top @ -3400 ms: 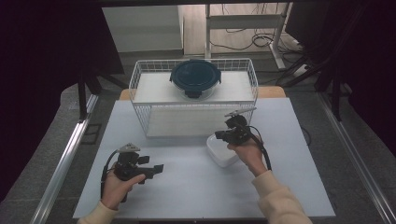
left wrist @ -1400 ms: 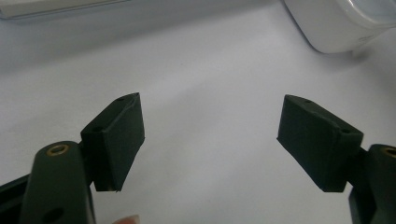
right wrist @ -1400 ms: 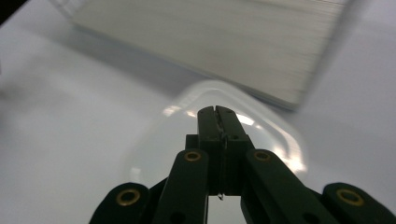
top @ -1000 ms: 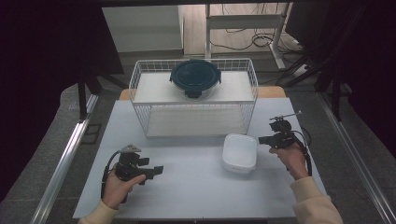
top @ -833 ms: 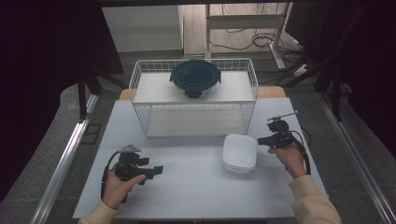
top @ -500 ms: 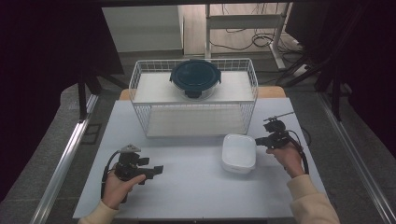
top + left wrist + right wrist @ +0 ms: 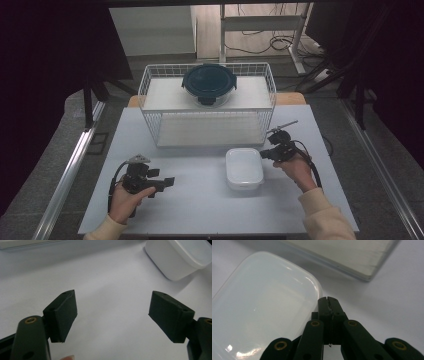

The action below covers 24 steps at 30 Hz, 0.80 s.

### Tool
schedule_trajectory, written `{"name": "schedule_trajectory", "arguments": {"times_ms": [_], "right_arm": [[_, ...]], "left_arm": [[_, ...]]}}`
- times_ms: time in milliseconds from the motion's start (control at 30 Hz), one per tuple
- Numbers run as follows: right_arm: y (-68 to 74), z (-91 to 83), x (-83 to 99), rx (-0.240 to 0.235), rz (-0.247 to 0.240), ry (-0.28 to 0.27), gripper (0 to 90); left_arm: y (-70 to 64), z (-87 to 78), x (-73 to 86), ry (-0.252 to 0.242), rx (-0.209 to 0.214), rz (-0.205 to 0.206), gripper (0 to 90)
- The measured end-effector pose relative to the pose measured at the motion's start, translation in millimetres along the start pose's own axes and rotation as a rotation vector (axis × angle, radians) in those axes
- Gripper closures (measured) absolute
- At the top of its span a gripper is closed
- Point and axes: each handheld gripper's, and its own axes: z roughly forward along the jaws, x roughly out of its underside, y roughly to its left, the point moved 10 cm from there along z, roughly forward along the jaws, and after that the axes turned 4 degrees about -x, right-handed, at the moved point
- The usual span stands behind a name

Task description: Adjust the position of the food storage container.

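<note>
Bare worktop (image 7: 200, 200) lay open left of the white lidded container (image 7: 243, 168); behind it, the wire basket (image 7: 207, 107) blocked passage.

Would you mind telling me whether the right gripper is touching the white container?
Cannot tell. In the right gripper view the shut right gripper meets the white container's rim edge with no plain gap; the high view shows them close together.

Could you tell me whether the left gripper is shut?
No, the left gripper is open, with bare white table between its jaws.

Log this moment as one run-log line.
right gripper: shut, empty, beside box | left gripper: open, empty | bowl: on basket
</note>
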Motion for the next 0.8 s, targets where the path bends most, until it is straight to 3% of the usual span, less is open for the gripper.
{"name": "schedule_trajectory", "arguments": {"times_ms": [367,467,567,800], "right_arm": [[38.4,7.9,0.8,-0.053,-0.078,0.033,89.3],[53.2,10.3,5.6,-0.069,-0.104,0.055,89.2],[59.3,10.9,8.8,-0.079,-0.115,0.059,89.2],[83.8,14.5,22.4,-0.141,-0.147,0.080,89.2]], "left_arm": [[-1.1,-0.3,0.1,0.000,0.001,0.002,22.1],[0.0,-0.9,0.1,-0.001,0.000,0.001,22.1],[0.5,-1.0,0.0,-0.002,0.000,-0.001,22.1],[-1.2,-0.8,0.1,-0.001,0.001,0.001,22.1]]}}
